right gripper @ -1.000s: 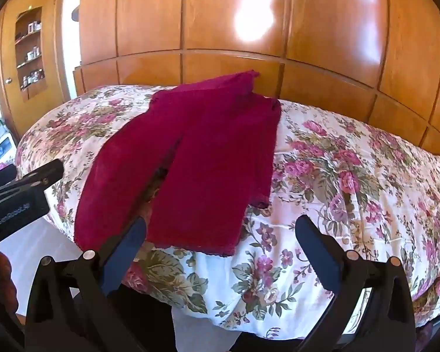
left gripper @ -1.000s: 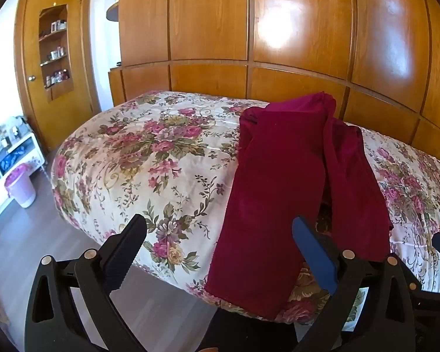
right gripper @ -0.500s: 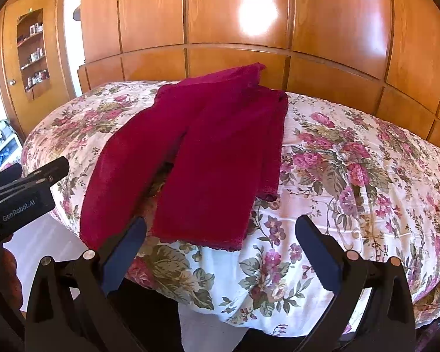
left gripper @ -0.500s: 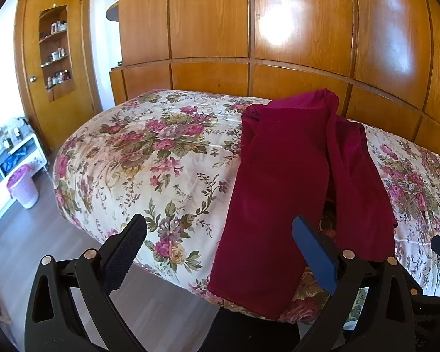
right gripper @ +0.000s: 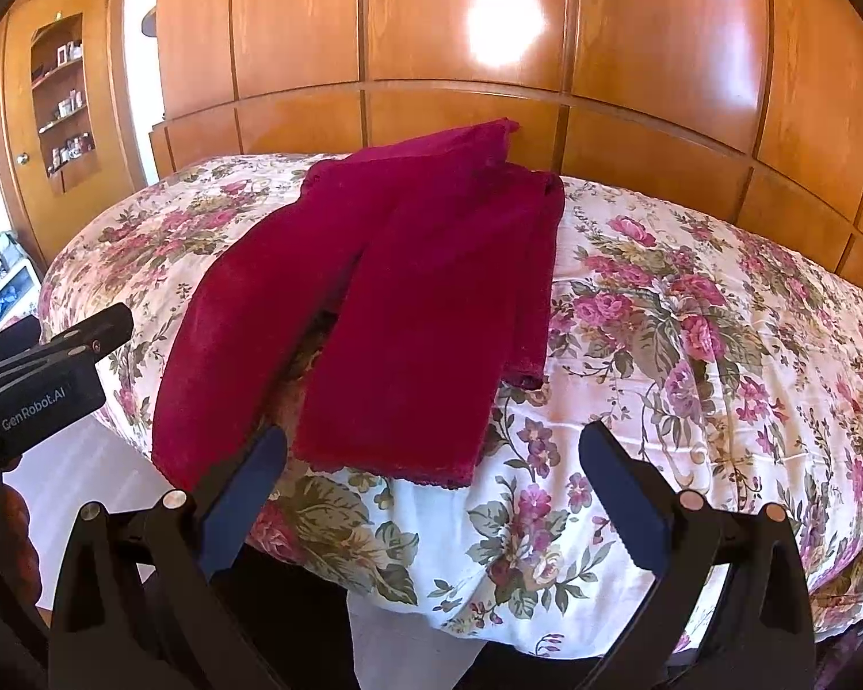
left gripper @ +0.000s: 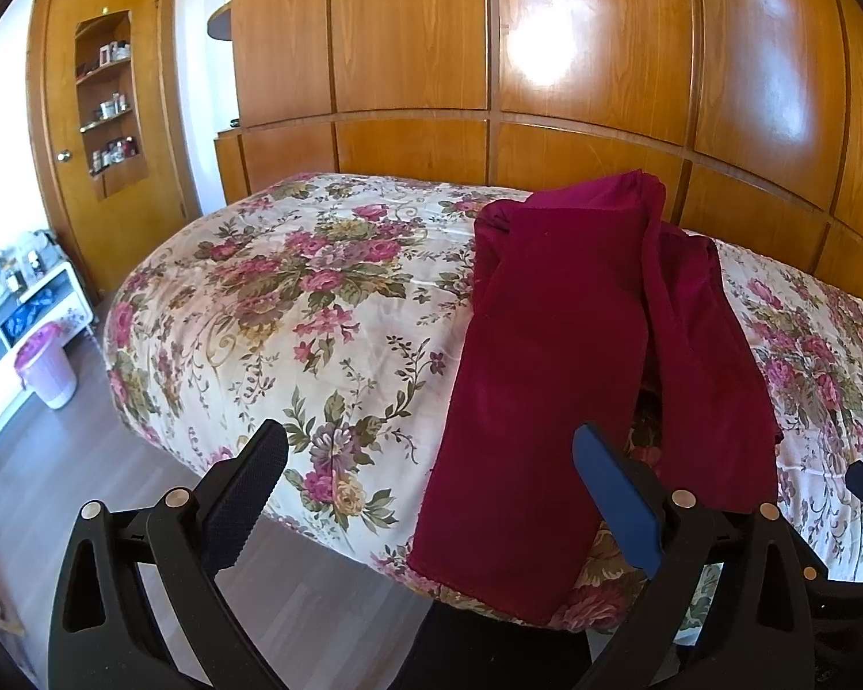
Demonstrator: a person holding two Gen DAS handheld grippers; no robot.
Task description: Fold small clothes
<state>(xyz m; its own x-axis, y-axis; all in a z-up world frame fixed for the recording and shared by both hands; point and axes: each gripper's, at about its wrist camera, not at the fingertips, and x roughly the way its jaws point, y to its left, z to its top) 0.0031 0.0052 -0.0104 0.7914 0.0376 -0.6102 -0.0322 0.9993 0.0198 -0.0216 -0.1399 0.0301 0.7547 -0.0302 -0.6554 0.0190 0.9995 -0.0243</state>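
Observation:
A dark red pair of small trousers [left gripper: 552, 356] lies spread on the floral bedspread [left gripper: 293, 310], waist toward the headboard, both legs running to the near edge. It also shows in the right wrist view [right gripper: 414, 299]. My left gripper [left gripper: 431, 494] is open and empty, held just before the bed's near edge by the left leg's hem. My right gripper [right gripper: 431, 489] is open and empty, just before the right leg's hem. The left gripper's body [right gripper: 40, 379] shows at the left of the right wrist view.
A glossy wooden panelled wall [left gripper: 546, 57] stands behind the bed. A wooden door with inset shelves [left gripper: 109, 109] is at the far left. A lilac bin [left gripper: 49, 368] and a white low shelf unit [left gripper: 6, 345] stand on the dark floor to the left.
Both grippers have crept a little closer to the bed's near edge and the trouser hems. Both stay open. The trousers have not moved.

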